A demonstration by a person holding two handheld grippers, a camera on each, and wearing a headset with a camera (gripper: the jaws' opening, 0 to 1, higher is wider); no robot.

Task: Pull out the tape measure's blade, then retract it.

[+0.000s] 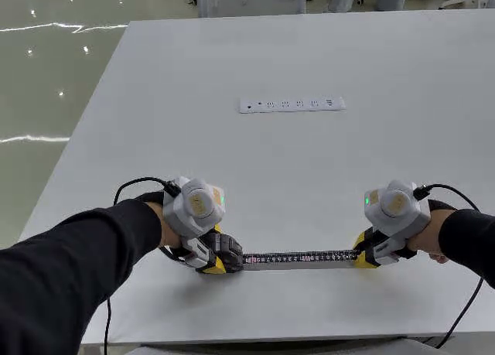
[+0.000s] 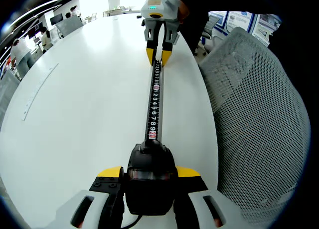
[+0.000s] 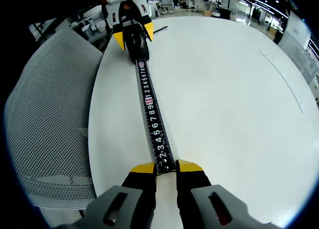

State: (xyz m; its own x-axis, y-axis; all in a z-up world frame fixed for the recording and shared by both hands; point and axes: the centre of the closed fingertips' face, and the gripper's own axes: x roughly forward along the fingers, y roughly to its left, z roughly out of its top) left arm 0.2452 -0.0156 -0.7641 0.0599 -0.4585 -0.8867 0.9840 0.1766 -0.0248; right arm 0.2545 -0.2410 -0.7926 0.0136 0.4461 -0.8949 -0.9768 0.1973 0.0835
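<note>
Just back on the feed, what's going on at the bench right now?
A person is working a tape measure over a white table. The left hand-held gripper is clamped on the black tape measure case. The right hand-held gripper pinches the tip of the blade. The blade is pulled out and stretched straight between them, near the table's front edge. It is not yet retracted.

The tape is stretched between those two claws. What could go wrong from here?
If the right gripper loses its pinch on the blade, it could whip back into the case in the left gripper. Everything sits near the edge of the table, so a slipped case might fall.
</note>
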